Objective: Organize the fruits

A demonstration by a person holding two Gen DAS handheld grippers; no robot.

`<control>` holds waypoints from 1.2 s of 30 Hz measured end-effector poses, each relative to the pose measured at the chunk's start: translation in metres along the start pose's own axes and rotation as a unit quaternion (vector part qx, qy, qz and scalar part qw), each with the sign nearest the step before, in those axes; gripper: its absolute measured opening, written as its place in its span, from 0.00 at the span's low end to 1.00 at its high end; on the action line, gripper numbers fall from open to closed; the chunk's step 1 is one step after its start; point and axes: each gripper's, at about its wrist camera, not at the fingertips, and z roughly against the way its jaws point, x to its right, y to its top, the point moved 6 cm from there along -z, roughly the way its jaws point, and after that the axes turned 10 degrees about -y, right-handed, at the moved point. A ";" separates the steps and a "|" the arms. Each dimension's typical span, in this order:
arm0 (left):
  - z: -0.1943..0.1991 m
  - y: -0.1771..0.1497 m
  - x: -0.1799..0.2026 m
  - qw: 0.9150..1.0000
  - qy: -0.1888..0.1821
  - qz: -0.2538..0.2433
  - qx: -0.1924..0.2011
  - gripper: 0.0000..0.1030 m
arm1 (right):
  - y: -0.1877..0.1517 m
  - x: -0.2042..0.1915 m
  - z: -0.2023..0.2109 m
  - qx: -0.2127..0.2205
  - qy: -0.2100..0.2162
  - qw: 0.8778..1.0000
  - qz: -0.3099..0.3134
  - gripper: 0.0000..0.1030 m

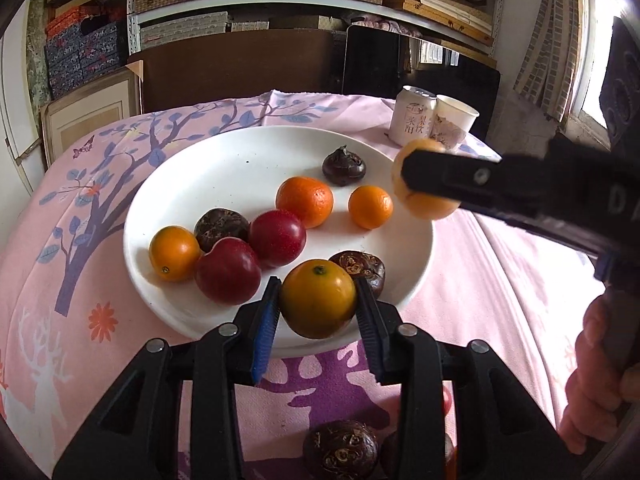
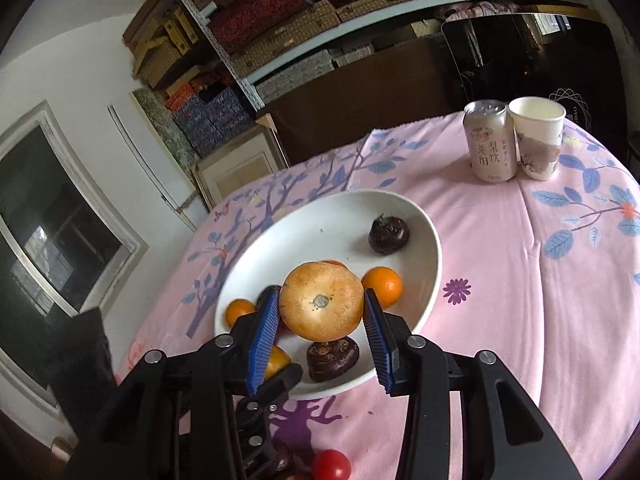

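Observation:
A white plate (image 1: pixel 224 168) on the pink cloth holds oranges, two red fruits (image 1: pixel 228 271) and dark water chestnuts (image 1: pixel 344 166). My left gripper (image 1: pixel 317 304) is shut on an orange-yellow citrus fruit (image 1: pixel 318 298) over the plate's near rim. My right gripper (image 2: pixel 321 312) is shut on a pale tan round fruit (image 2: pixel 321 307), held above the plate (image 2: pixel 320 224); it also shows in the left wrist view (image 1: pixel 422 200) over the plate's right edge. A dark chestnut (image 1: pixel 340 450) lies on the cloth below my left gripper, and a small red fruit (image 2: pixel 331 465) near my right gripper.
A drink can (image 2: pixel 490 146) and a white paper cup (image 2: pixel 538 144) stand together at the table's far right. Shelves with woven boxes and a dark cabinet stand behind the table. The cloth (image 2: pixel 520 280) right of the plate carries only printed flowers.

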 end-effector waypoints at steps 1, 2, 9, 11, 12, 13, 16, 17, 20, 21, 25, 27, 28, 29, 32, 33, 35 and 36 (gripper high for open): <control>-0.002 0.000 -0.001 1.000 -0.001 0.001 -0.002 0.35 | -0.003 0.001 -0.006 -0.005 -0.005 1.000 0.002 0.43; -0.003 -0.001 -0.003 1.000 0.000 0.003 -0.004 0.36 | -0.004 0.003 -0.010 -0.008 -0.010 1.000 0.002 0.44; 0.017 0.002 -0.012 0.999 0.001 0.024 0.026 0.45 | 0.001 0.005 0.023 0.024 0.014 1.000 -0.011 0.50; 0.029 0.000 -0.012 0.999 0.000 0.025 0.036 0.46 | 0.001 0.005 0.040 0.038 0.020 0.999 -0.017 0.52; 0.035 -0.003 -0.012 0.999 0.002 0.026 0.041 0.48 | -0.001 0.006 0.049 0.045 0.021 0.999 -0.018 0.53; 0.041 -0.006 -0.013 0.999 0.004 0.026 0.047 0.50 | -0.005 0.007 0.058 0.052 0.020 0.998 -0.017 0.55; 0.058 -0.021 -0.016 0.998 0.019 0.027 0.059 0.61 | -0.025 0.016 0.078 0.068 0.012 0.997 -0.018 0.58; 0.062 -0.028 -0.016 0.998 0.025 0.025 0.059 0.63 | -0.033 0.019 0.082 0.067 0.012 0.998 -0.017 0.58; 0.071 -0.052 -0.018 0.998 0.030 0.024 0.045 0.63 | -0.063 0.024 0.089 0.053 0.008 0.999 -0.004 0.58; 0.073 -0.058 -0.018 0.998 0.030 0.026 0.041 0.63 | -0.071 0.024 0.089 0.045 0.006 0.999 0.000 0.58; 0.081 -0.073 -0.017 0.998 0.028 0.032 0.040 0.64 | -0.083 0.027 0.093 0.039 0.006 0.999 0.001 0.58; 0.080 -0.077 -0.015 0.998 0.031 0.028 0.037 0.65 | -0.082 0.029 0.093 0.041 0.003 0.999 -0.002 0.59; 0.079 -0.078 -0.015 0.999 0.032 0.026 0.035 0.65 | -0.082 0.030 0.092 0.039 0.003 0.999 -0.004 0.60; 0.077 -0.079 -0.013 0.999 0.031 0.024 0.032 0.65 | -0.082 0.032 0.091 0.036 0.002 0.999 -0.007 0.60; 0.072 -0.080 -0.008 0.999 0.020 0.016 0.023 0.65 | -0.084 0.034 0.089 0.028 0.000 1.000 -0.013 0.60; 0.071 -0.080 -0.007 1.000 0.016 0.013 0.021 0.65 | -0.084 0.033 0.089 0.028 0.001 1.000 -0.013 0.60; 0.067 -0.079 -0.002 1.000 0.008 0.007 0.015 0.66 | -0.084 0.033 0.089 0.029 0.001 1.000 -0.011 0.60; 0.064 -0.079 -0.001 1.000 0.005 0.005 0.011 0.65 | -0.084 0.033 0.089 0.029 0.001 1.000 -0.011 0.60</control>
